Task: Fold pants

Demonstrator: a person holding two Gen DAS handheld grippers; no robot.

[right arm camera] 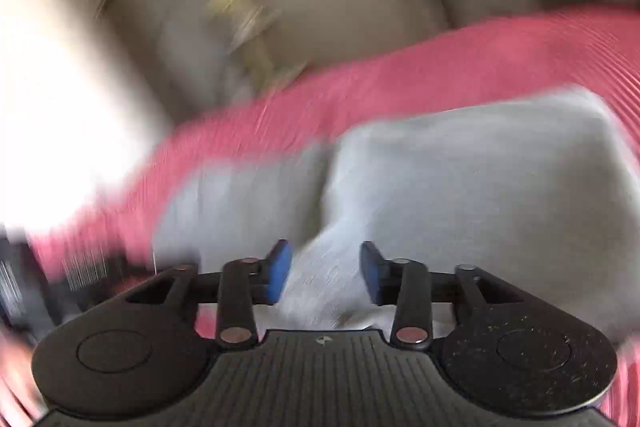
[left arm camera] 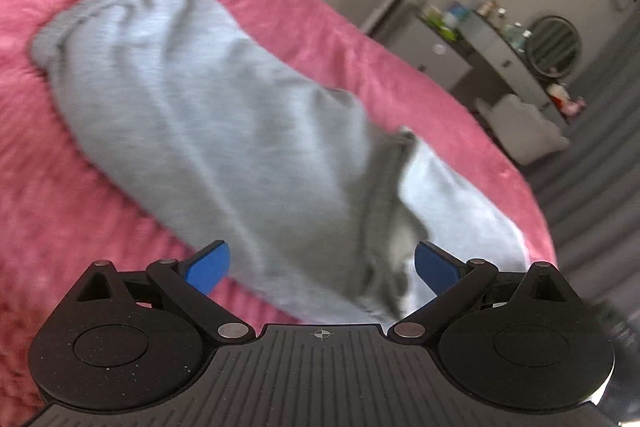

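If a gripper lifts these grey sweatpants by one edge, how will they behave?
The grey sweatpants will probably drape and sag: they lie in soft wrinkles on the pink bedspread. Fabric bunched between the right gripper pads suggests easy pinching. The thick knit looks unlikely to slip.

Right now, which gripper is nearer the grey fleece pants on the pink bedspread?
Right gripper: a ridge of the grey fleece pants sits between its fingers. Left gripper is wide open over them.

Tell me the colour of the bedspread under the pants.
Pink bedspread, clearest in the left wrist view.
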